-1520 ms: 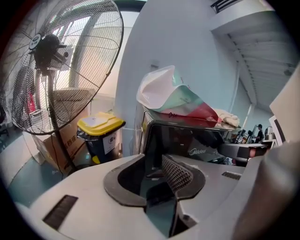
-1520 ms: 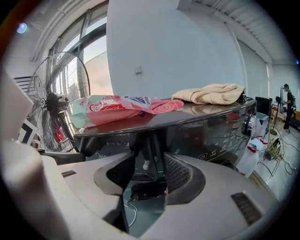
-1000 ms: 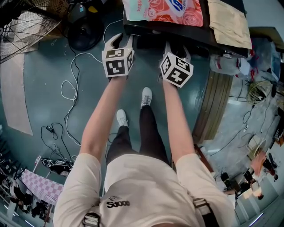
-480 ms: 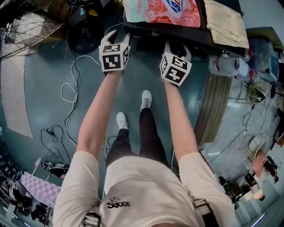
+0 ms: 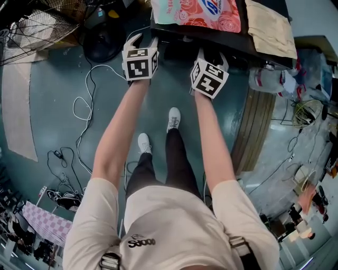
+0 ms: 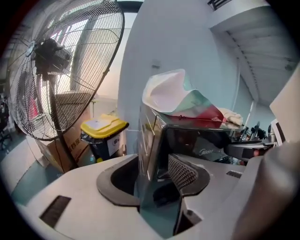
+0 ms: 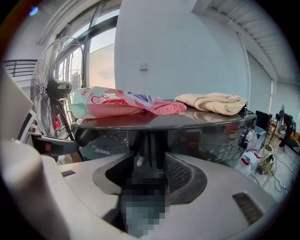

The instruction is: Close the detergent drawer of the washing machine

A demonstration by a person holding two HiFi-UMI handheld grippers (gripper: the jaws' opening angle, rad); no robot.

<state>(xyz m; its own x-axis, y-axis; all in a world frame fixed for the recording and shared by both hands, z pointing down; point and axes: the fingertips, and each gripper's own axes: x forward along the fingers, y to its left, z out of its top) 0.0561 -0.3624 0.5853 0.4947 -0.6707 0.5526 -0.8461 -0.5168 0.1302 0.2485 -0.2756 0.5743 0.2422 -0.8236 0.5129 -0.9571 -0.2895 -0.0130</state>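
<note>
The washing machine (image 5: 244,50) stands at the top of the head view, dark and glossy. Its front shows in the right gripper view (image 7: 211,136), its left front corner in the left gripper view (image 6: 197,136). A pink detergent bag (image 5: 198,10) and a beige cloth (image 5: 269,26) lie on its top. A dark block (image 5: 177,50) sits at the front edge between the grippers; I cannot tell whether it is the drawer. My left gripper (image 5: 141,40) is open, with the machine's corner in line between its jaws (image 6: 154,173). My right gripper (image 5: 213,54) is open before the front panel (image 7: 143,176), holding nothing.
A big standing fan (image 5: 31,26) is to the left of the machine. A yellow-lidded bin (image 6: 101,129) and a cardboard box stand behind it. White and black cables (image 5: 84,105) trail over the floor at left. Wooden boards (image 5: 259,126) and clutter lie at right.
My left gripper has edged a little toward the machine and its jaws have spread wider. The right gripper has hardly moved.
</note>
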